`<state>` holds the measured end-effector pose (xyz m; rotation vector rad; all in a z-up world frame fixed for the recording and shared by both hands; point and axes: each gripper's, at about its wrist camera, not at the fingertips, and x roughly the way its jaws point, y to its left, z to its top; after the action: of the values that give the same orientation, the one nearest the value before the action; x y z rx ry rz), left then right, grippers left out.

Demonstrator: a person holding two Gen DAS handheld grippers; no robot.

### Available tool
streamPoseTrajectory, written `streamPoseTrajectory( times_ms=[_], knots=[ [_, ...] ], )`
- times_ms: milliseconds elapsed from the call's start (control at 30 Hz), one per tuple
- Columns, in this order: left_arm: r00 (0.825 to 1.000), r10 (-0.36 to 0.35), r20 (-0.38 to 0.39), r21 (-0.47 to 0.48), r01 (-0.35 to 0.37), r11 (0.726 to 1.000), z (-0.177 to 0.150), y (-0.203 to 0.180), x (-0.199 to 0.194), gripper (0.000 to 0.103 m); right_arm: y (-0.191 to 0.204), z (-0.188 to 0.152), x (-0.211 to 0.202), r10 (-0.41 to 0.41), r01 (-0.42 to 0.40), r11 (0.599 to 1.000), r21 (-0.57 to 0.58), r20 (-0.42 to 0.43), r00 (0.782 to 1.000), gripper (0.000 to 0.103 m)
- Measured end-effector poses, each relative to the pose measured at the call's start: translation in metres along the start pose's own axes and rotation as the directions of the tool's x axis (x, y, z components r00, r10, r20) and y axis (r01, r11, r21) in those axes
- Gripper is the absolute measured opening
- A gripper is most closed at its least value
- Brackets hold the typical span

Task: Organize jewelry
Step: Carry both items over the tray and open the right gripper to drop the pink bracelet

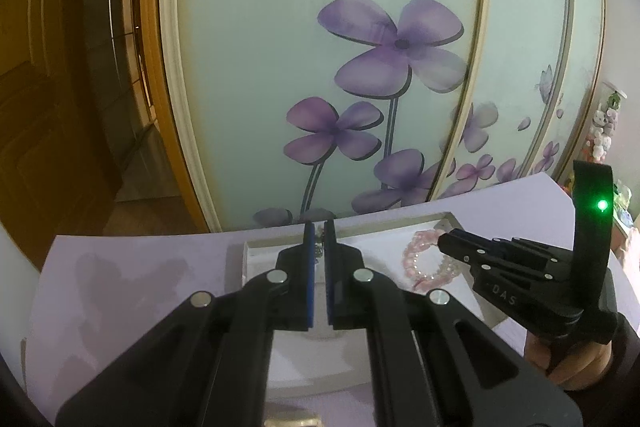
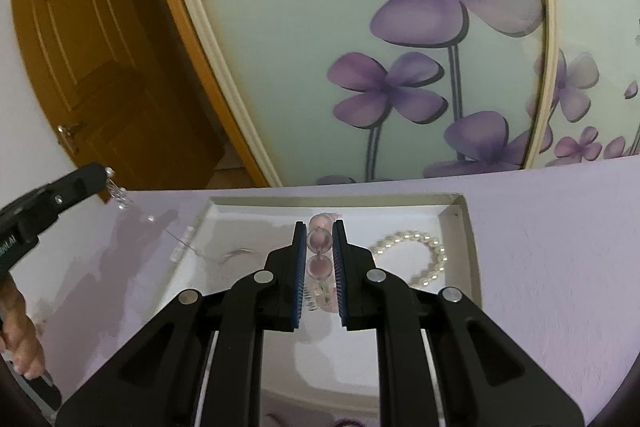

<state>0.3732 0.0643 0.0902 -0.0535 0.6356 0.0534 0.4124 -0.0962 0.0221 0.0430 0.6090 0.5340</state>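
Behind everything stands the wardrobe door (image 2: 280, 27), pale green glass printed with purple flowers, and just in front of it you have the lilac table (image 2: 540, 247). Take the shallow white tray (image 2: 466, 227) on that table as your landmark.

Inside the tray, toward its right wall, lies one pearl bracelet (image 2: 424, 255), a closed ring of cream-white round beads. Near the tray's middle, your right gripper (image 2: 320, 241) has its blue-padded jaws narrowed onto one pink bead bracelet (image 2: 319, 239); the beads are translucent rose, and a short clear length of it hangs below the pads. In the left wrist view the same pink bracelet (image 1: 420, 259) shows as a loop of faceted pink beads over the tray, at the tip of that gripper (image 1: 442, 241).

Left of the tray, off its edge, your left gripper (image 2: 107, 174) is closed tight on one fine chain necklace (image 2: 120, 197); small clear and pearl-like beads dangle from the tips, and a thin strand trails down toward the tray's left rim. In its own camera, the left gripper (image 1: 319, 239) shows the pads nearly meeting with only a glimpse of the chain (image 1: 319, 247) between them.
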Motion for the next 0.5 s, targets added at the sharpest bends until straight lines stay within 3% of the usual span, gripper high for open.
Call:
streamPoseTrajectory(
  times_ms=[500],
  knots=[
    [0.999,0.025,-0.028,0.003,-0.025,1.000,-0.005,-0.005,0.043,0.005,-0.019,-0.008,0.004,-0.032,0.032,0.999,-0.008,-0.006,0.999,0.014]
  ],
)
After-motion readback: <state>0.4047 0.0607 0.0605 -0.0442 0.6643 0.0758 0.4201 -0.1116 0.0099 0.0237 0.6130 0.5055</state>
